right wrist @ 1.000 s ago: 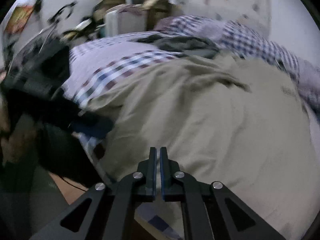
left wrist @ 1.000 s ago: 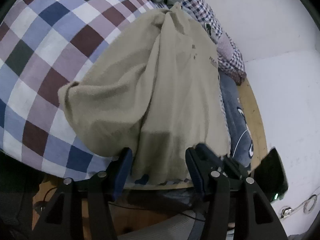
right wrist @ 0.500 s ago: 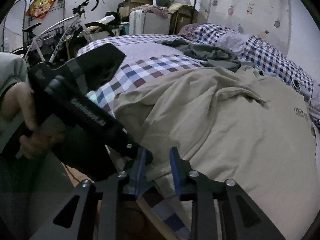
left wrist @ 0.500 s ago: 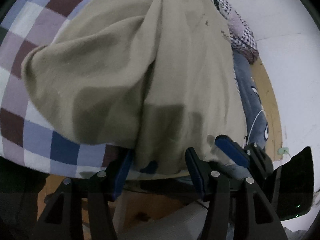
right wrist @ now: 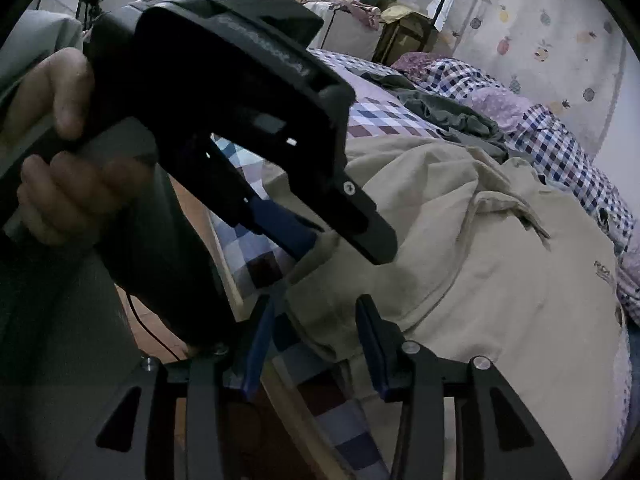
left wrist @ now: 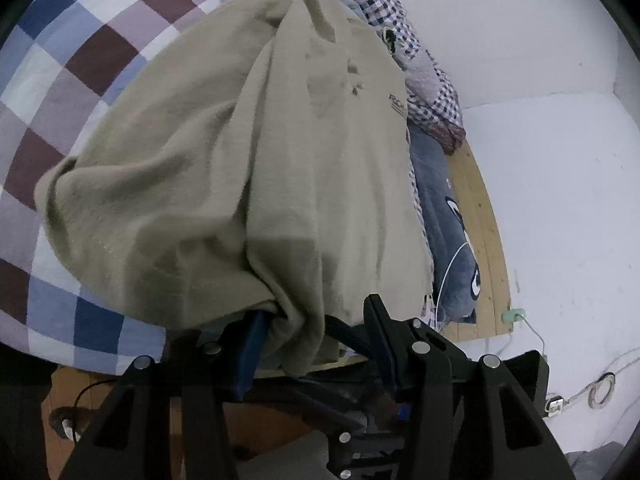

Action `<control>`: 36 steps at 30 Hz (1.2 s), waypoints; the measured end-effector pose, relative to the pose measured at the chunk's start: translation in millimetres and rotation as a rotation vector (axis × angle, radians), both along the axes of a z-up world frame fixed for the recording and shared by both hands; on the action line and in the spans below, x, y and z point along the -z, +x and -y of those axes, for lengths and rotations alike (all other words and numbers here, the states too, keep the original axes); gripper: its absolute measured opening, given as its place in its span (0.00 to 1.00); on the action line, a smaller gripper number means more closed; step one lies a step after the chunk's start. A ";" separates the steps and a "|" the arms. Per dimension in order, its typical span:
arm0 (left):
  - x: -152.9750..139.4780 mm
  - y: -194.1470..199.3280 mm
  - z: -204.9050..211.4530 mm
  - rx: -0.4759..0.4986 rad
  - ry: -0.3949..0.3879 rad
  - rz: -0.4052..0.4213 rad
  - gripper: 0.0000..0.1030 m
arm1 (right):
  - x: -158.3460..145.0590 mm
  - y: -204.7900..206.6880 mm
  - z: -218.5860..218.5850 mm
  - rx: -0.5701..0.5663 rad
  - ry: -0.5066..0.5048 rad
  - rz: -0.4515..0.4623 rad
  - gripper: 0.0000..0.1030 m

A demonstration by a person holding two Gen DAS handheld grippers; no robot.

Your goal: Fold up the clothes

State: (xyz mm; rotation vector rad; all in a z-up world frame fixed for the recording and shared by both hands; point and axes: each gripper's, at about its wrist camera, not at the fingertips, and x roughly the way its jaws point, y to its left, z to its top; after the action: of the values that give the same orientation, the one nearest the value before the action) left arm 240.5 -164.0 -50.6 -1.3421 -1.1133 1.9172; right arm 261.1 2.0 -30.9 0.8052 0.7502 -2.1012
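Now the beige shirt lies rumpled on the checked bed, its hem bunched between the left gripper's wide-open jaws; the right gripper's jaws gape at the hem too, gripping nothing.

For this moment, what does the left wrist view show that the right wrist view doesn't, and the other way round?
Only the left wrist view shows the blue garment, the wooden bed edge, the white wall and the cables on the floor.

Only the right wrist view shows a hand holding the left gripper, plus stacked boxes and a bicycle behind the bed.

Both show the beige shirt on the checked bedspread, with open blue-padded jaws at its near hem.
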 end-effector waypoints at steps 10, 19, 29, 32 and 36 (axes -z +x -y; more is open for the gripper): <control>7.2 -13.3 -3.7 -0.052 -0.018 0.029 0.50 | -22.4 -42.2 -46.0 0.221 -0.243 0.179 0.07; -11.3 -11.4 -4.2 -0.050 0.012 -0.065 0.50 | -20.0 -73.9 -81.1 0.434 -0.311 0.263 0.13; -50.1 10.8 21.5 -0.197 -0.090 -0.223 0.50 | -45.4 -63.4 -89.6 0.475 -0.309 0.063 0.37; -60.4 16.9 26.8 -0.237 -0.119 -0.262 0.50 | -50.4 -58.4 -86.0 0.439 -0.328 0.044 0.37; -74.1 25.0 33.8 -0.290 -0.158 -0.315 0.50 | -54.4 -41.9 -65.7 0.318 -0.298 0.005 0.38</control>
State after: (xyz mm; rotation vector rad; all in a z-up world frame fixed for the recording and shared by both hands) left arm 265.5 -197.9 23.5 -0.9463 -1.0590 2.3713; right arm 219.2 67.7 23.5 0.8024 0.3057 -2.4174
